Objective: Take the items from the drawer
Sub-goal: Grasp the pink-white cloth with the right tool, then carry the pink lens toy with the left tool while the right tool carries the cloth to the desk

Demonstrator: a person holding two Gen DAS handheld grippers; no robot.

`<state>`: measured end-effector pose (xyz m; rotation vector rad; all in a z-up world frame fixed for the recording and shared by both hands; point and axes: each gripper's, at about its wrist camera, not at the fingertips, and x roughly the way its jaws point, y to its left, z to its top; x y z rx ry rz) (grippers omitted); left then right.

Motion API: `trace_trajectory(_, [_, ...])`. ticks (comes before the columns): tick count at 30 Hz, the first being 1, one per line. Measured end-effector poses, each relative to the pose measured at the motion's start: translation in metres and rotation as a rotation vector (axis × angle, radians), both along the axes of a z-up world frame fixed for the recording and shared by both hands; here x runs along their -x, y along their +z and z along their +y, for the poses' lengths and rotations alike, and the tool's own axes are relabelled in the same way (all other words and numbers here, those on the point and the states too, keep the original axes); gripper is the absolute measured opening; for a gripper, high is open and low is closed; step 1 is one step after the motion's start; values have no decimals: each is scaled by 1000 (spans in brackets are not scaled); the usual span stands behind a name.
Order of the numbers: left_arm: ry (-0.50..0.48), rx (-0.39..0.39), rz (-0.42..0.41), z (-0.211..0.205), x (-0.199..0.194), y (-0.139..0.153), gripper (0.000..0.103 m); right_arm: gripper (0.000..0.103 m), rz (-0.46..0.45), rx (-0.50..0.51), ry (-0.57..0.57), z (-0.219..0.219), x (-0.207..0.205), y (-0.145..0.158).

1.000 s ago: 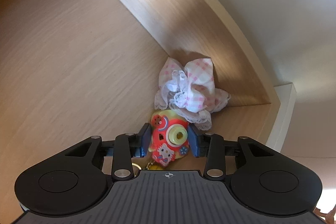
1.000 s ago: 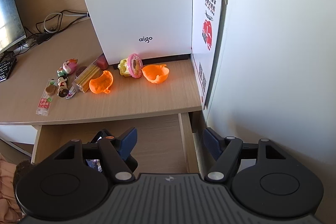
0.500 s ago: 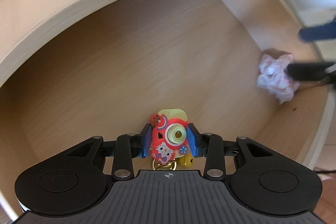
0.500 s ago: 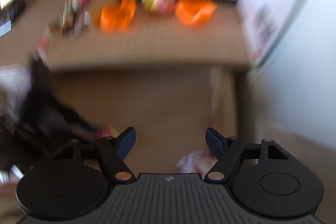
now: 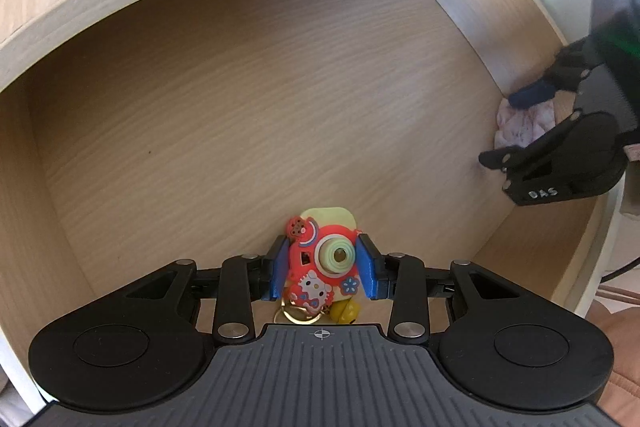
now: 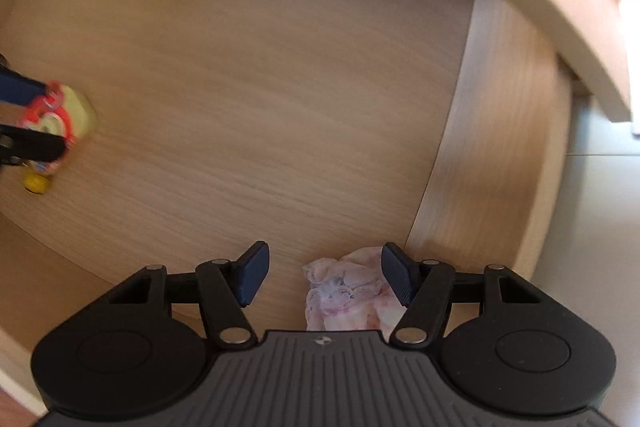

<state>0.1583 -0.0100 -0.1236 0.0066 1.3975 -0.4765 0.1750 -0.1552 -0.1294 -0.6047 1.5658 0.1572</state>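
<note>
My left claw [image 5: 322, 269] gripped the red rubber toy-camera keychain [image 5: 320, 263] between its blue pads, over the floor of the pale wooden drawer [image 5: 240, 99]. My right claw [image 6: 324, 277] pointed down at the drawer's right wall, its jaws closing around the crumpled pink-and-white lace-trimmed cloth [image 6: 344, 291], the left pad not yet touching it.
</note>
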Motion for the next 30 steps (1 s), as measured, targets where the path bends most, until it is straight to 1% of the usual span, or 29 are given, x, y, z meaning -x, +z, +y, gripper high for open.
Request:
trace_trajectory(2, [5, 6, 3, -1, 0, -1, 40, 58, 19, 9, 8, 1, 4, -4])
trace_trajectory(4, [4, 8, 3, 0, -1, -2, 40, 57, 37, 17, 15, 1, 7, -4])
trace_trajectory(7, [5, 8, 3, -2, -2, -3, 40, 53, 72, 1, -19, -3, 9, -4])
trace_trajectory(8, [3, 9, 3, 6, 0, 0, 40, 48, 87, -8, -35, -5, 10, -4])
trace_trajectory(10, [7, 9, 5, 8, 0, 3, 40, 40, 108, -17, -49, -8, 13, -4])
trace_trajectory(12, [4, 7, 8, 10, -1, 4, 40, 24, 119, -6, -36, -8, 19, -3])
trace_trajectory(16, [14, 8, 4, 14, 1, 7, 40, 15, 112, -9, -29, -9, 31, 2])
trace_trajectory(19, [5, 5, -4, 16, 4, 11, 39, 10, 74, -46, -38, -6, 37, 17])
trace_trajectory(21, [-1, 34, -21, 18, 7, 19, 39, 9, 24, -107, -53, -2, 38, 38])
trace_trajectory(24, [11, 116, -64, 30, 11, 50, 39, 8, -102, -267, -82, 5, 36, 91])
trace_trajectory(27, [44, 209, -132, 48, 8, 99, 39, 8, -271, -442, -116, 9, 30, 164])
trace_trajectory(29, [65, 273, -221, 63, 3, 142, 39, 8, -401, -550, -123, 7, 29, 218])
trace_trajectory(30, [79, 287, -282, 71, 0, 165, 39, 8, -469, -591, -117, 5, 21, 242])
